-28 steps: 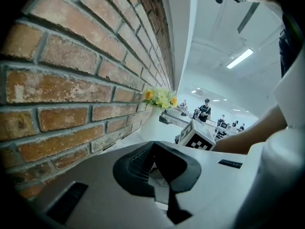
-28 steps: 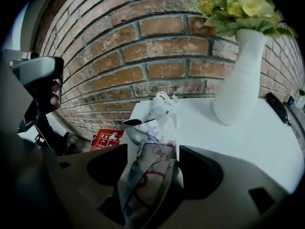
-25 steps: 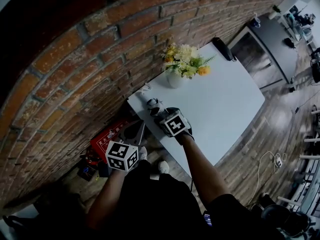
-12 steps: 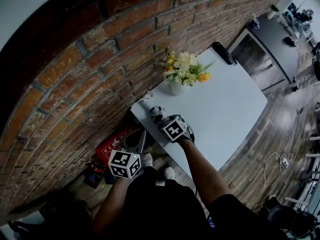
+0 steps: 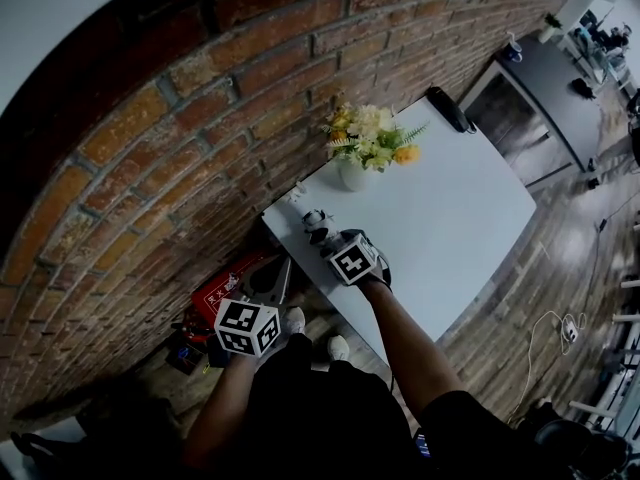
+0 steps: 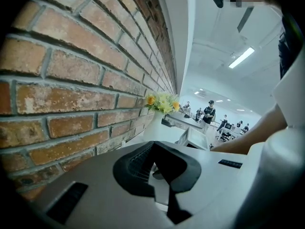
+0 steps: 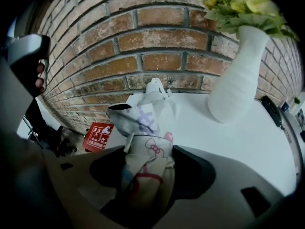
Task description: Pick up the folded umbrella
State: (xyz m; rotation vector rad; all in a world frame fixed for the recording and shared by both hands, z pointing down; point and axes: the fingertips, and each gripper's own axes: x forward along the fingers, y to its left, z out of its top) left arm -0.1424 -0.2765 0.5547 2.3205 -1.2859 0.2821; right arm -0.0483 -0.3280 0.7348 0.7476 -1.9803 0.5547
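Observation:
The folded umbrella [image 5: 315, 222], white with a pink and red cartoon print, lies on the near left corner of the white table [image 5: 450, 208], close to the brick wall. My right gripper [image 5: 322, 232] points steeply down over it. In the right gripper view the umbrella [image 7: 145, 151] sits between the jaws, which are closing, with dark gaps still on both sides of it. My left gripper [image 5: 271, 270] hangs off the table's corner above the floor, its fingertips meeting, with nothing in it [image 6: 153, 149].
A white vase of yellow flowers [image 5: 352, 168] stands just beyond the umbrella by the wall [image 7: 238, 75]. A black object [image 5: 448, 103] lies at the table's far end. A red sign [image 5: 225, 288] leans low against the brick wall below the left gripper.
Neither hand has visibly moved; only the head view has shifted a little.

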